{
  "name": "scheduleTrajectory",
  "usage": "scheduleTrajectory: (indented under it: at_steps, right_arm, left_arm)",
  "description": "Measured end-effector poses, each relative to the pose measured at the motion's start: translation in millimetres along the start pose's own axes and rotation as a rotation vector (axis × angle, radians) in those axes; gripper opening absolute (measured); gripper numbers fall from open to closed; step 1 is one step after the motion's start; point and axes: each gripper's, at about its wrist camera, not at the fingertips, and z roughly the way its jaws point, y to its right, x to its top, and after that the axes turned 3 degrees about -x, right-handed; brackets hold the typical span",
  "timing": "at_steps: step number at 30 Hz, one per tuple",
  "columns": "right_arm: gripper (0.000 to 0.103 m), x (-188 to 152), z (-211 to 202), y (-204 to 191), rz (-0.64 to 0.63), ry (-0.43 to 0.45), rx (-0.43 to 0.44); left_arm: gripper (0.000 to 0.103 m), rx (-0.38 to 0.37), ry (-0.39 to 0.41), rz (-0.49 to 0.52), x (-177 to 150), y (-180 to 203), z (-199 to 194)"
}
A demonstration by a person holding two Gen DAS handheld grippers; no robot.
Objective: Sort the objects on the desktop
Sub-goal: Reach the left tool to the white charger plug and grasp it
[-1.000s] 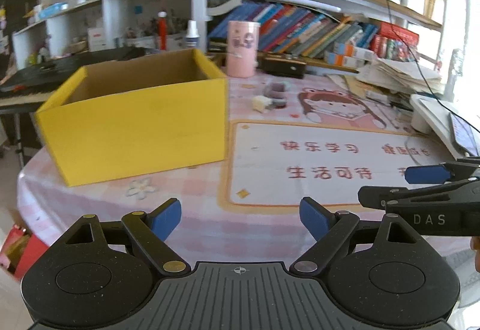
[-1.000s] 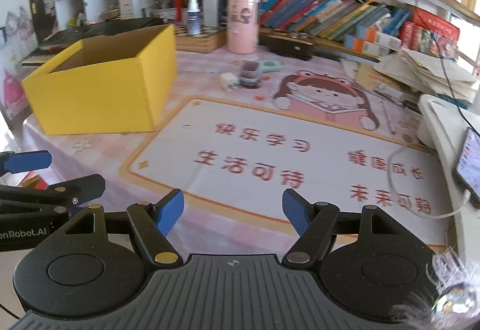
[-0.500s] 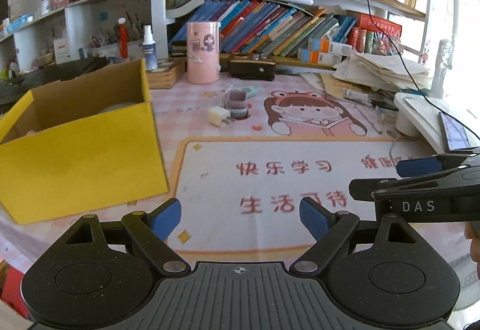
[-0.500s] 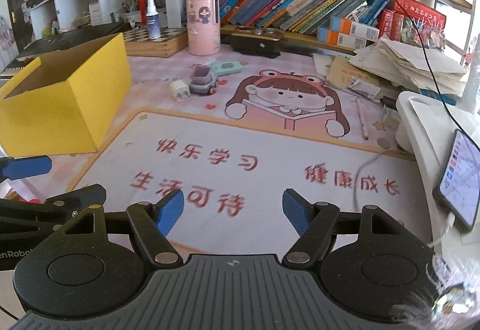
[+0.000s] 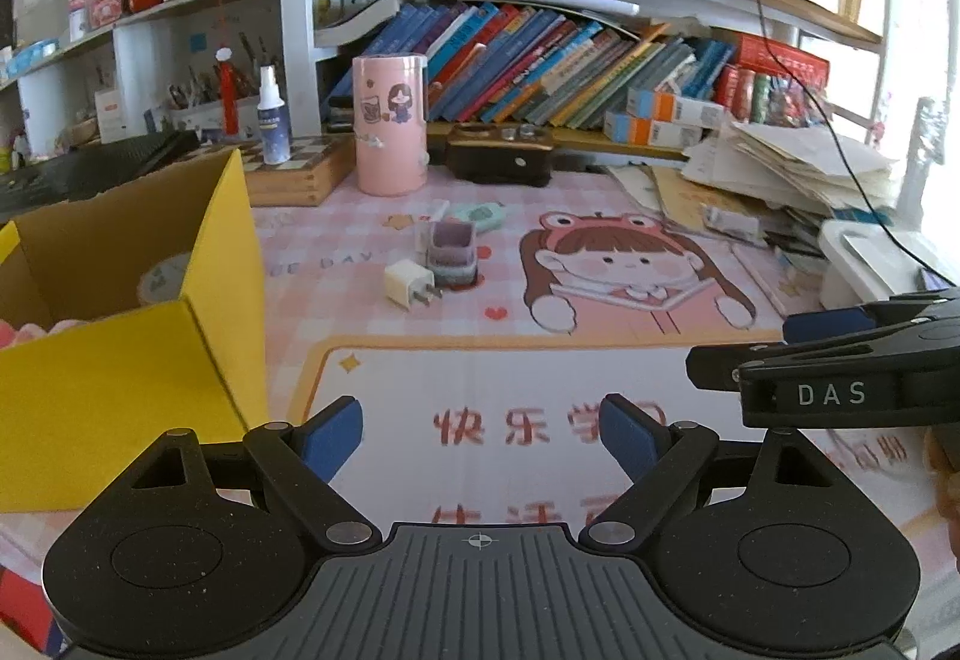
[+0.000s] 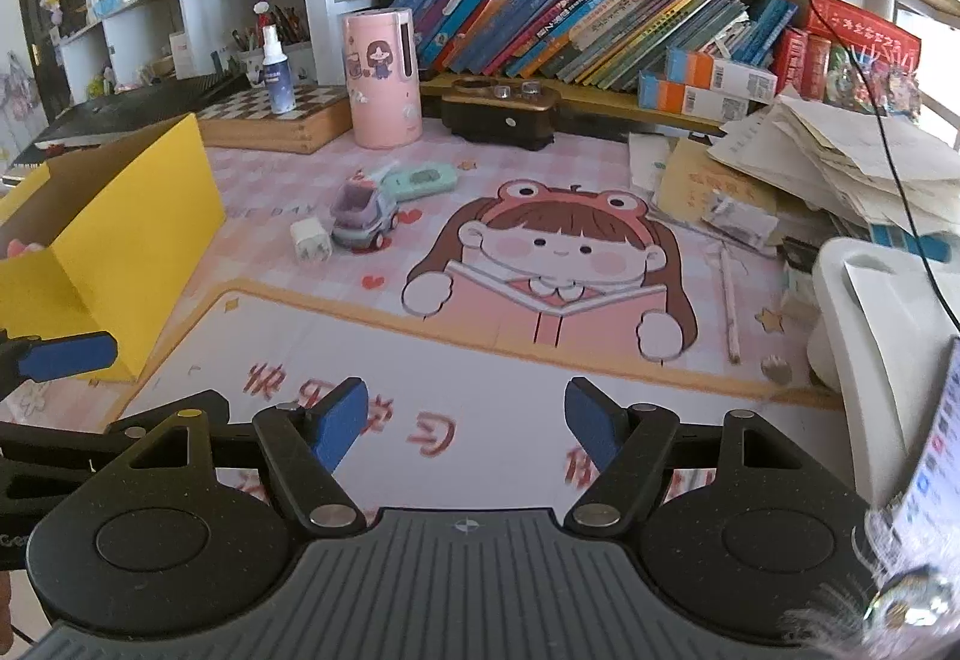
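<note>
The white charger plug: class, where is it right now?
In both views the charger plug lies on the desk mat, just left of the toy truck, between the yellow box and the cartoon girl.

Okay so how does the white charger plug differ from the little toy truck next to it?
The charger plug is a plain white cube with metal prongs; the toy truck is purple and teal, on wheels. The plug is smaller and lies on its side, while the truck stands upright. Both sit on the pink desk mat near the yellow box, untouched by either gripper.

bright daylight from right, glare there, fisheye-bent edges
</note>
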Motion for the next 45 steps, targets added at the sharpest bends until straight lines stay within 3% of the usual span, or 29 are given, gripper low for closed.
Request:
scheduleTrajectory:
  at_steps: [13,20,33,42,45]
  right_arm:
    - [0.071,33.9,35.9,29.4,-0.003,0.006,0.059]
    - [0.071,45.5,49.8,40.3,-0.006,0.013,0.076]
    - [0.071,60.0,66.0,47.6,-0.014,0.029,0.111]
    - [0.071,69.2,74.1,48.4,-0.019,0.042,0.132]
    - [0.071,70.3,75.4,49.2,-0.02,0.041,0.132]
  left_arm:
    - [0.087,0.106,-0.002,-0.033,22.2,6.9,35.1]
    - [0.081,0.154,-0.002,-0.038,32.2,9.4,52.6]
    - [0.055,0.242,-0.012,-0.076,45.8,5.7,83.7]
    - [0.052,0.287,-0.028,-0.109,54.6,-1.2,114.7]
    - [0.046,0.287,-0.039,-0.116,56.7,-4.4,130.2]
